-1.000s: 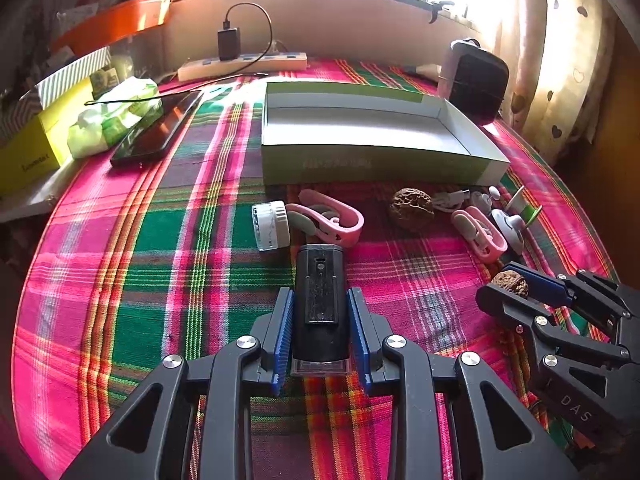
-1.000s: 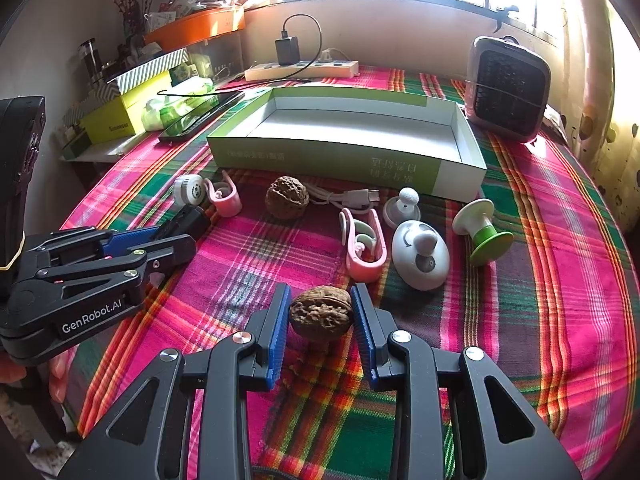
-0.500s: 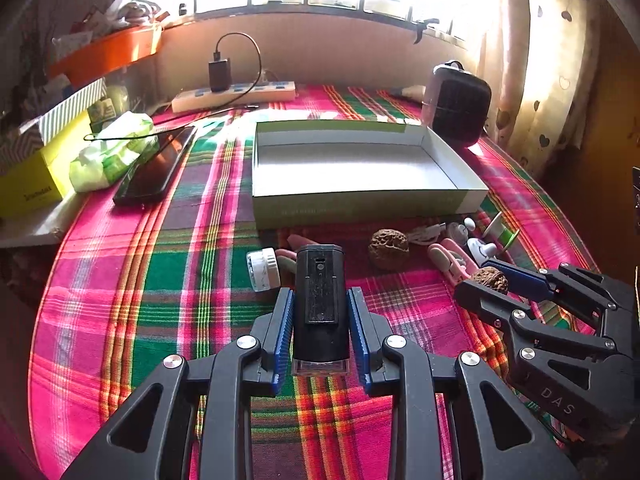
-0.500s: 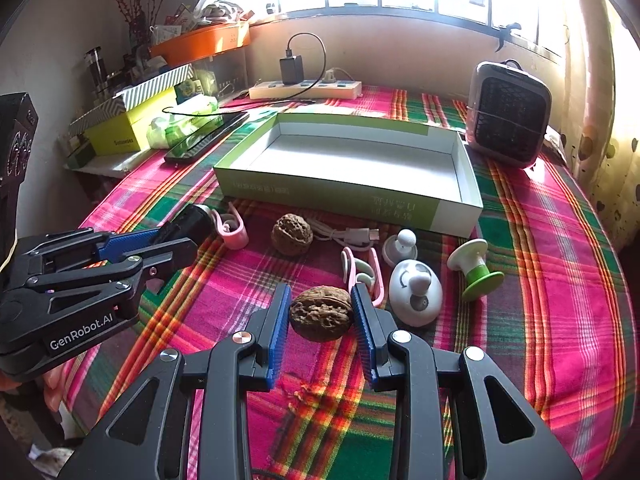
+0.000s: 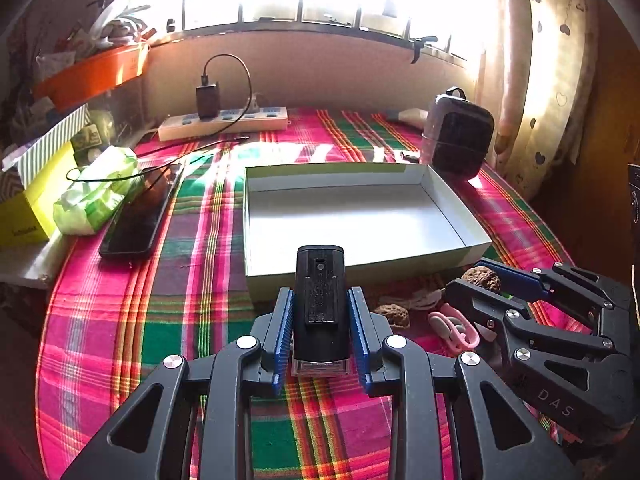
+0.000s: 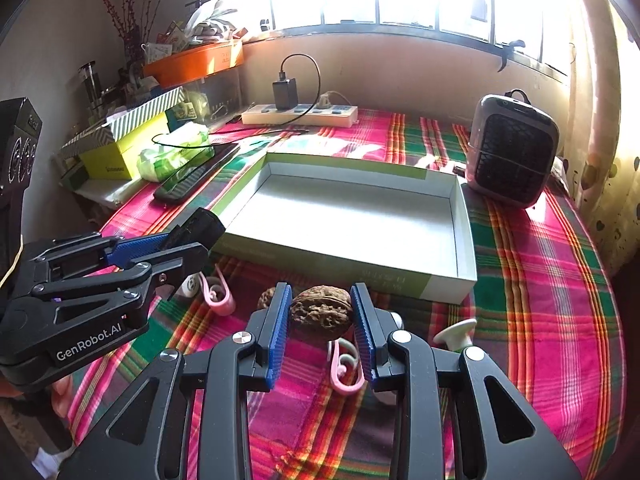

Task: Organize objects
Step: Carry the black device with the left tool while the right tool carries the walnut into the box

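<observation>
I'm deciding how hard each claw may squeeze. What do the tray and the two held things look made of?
Tray: thin matte cardboard, folded corners. Nut in the right claw: hard, wrinkled walnut-like shell. Black block in the left claw: probably moulded matte plastic.

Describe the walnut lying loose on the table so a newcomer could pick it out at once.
Start at the shallow green-sided box on the plaid cloth. Just before its near wall, the loose walnut lies on the cloth beside a pink clip. Its twin is off the cloth, clamped in the right gripper.
</observation>
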`<state>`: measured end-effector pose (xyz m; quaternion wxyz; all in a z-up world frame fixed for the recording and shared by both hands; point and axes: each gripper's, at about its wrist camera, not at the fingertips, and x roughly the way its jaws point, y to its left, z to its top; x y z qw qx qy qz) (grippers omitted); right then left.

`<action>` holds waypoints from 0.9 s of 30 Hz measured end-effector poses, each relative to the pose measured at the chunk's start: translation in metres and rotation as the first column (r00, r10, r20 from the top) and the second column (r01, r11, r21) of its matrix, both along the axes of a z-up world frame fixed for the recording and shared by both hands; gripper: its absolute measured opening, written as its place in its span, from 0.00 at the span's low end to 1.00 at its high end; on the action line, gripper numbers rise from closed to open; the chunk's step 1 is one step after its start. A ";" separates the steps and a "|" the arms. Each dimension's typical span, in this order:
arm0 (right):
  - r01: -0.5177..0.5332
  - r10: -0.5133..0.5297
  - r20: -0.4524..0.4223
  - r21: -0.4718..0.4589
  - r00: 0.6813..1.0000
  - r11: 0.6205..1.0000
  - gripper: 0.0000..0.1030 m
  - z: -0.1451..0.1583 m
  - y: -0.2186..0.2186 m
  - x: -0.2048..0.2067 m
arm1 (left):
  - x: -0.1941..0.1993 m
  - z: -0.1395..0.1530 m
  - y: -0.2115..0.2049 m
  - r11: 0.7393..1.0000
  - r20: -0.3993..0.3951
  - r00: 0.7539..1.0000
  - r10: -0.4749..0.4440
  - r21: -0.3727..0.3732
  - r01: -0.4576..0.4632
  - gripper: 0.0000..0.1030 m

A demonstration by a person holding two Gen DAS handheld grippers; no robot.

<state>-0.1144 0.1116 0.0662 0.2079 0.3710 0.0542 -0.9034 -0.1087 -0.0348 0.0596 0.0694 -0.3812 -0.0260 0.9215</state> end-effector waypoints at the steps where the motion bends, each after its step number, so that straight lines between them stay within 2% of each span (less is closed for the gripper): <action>1: 0.002 -0.002 -0.004 0.000 1.000 1.000 0.31 0.002 -0.001 -0.005 | -0.004 0.001 0.000 1.000 -0.004 1.000 -0.003 0.001 0.003 0.24; 11: 0.027 -0.027 0.015 0.010 1.000 1.000 0.31 0.005 -0.007 -0.056 | -0.049 0.003 -0.006 1.000 -0.002 1.000 0.001 0.013 -0.001 0.24; 15: 0.047 -0.047 0.027 0.030 0.999 0.998 0.31 0.001 -0.008 -0.079 | -0.070 -0.001 -0.008 1.000 0.027 1.000 0.009 0.027 -0.010 0.24; 18: 0.057 -0.059 0.042 0.051 0.997 0.997 0.31 -0.004 -0.010 -0.095 | -0.083 -0.001 -0.005 1.000 0.018 1.000 0.010 0.004 -0.010 0.24; 22: 0.067 -0.072 0.072 0.071 0.995 0.995 0.31 -0.011 -0.014 -0.115 | -0.105 -0.008 -0.005 1.000 0.062 0.998 0.002 0.009 -0.003 0.24; 27: 0.071 -0.079 0.099 0.082 0.992 0.994 0.31 -0.018 -0.019 -0.136 | -0.122 -0.017 -0.004 1.000 0.081 0.997 0.012 -0.001 -0.011 0.24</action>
